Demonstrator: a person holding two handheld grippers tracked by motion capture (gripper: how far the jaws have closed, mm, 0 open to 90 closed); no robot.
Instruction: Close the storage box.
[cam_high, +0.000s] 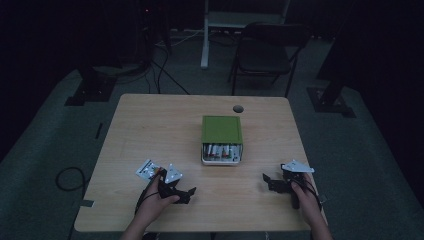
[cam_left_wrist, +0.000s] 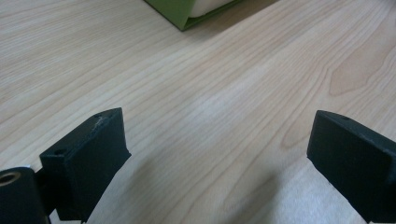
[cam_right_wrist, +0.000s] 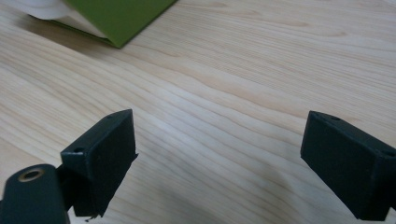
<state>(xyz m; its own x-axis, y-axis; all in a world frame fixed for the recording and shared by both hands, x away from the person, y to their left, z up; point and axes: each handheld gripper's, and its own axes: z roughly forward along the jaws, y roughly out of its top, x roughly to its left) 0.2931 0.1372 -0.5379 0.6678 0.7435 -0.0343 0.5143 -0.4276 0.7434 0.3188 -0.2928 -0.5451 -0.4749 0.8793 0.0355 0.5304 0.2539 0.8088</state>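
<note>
A green-topped box (cam_high: 222, 139) stands in the middle of the wooden table (cam_high: 150, 125), its white open front showing several batteries (cam_high: 220, 150). My left gripper (cam_high: 188, 194) rests on the table at the front left, jaws wide apart and empty. At the front right my right gripper (cam_high: 269, 181) also lies open with nothing between its jaws. A corner of the green box (cam_left_wrist: 187, 11) appears at the top of the left gripper view, beyond the spread left gripper (cam_left_wrist: 219, 154). In the right gripper view, the box's corner (cam_right_wrist: 116, 18) shows at top left, past the open right gripper (cam_right_wrist: 219, 163).
A small white packet (cam_high: 149, 169) lies just behind my left hand. A round cable hole (cam_high: 238, 108) sits at the table's far edge. A dark folding chair (cam_high: 267, 52) and cables stand on the floor beyond the table. The room is dim.
</note>
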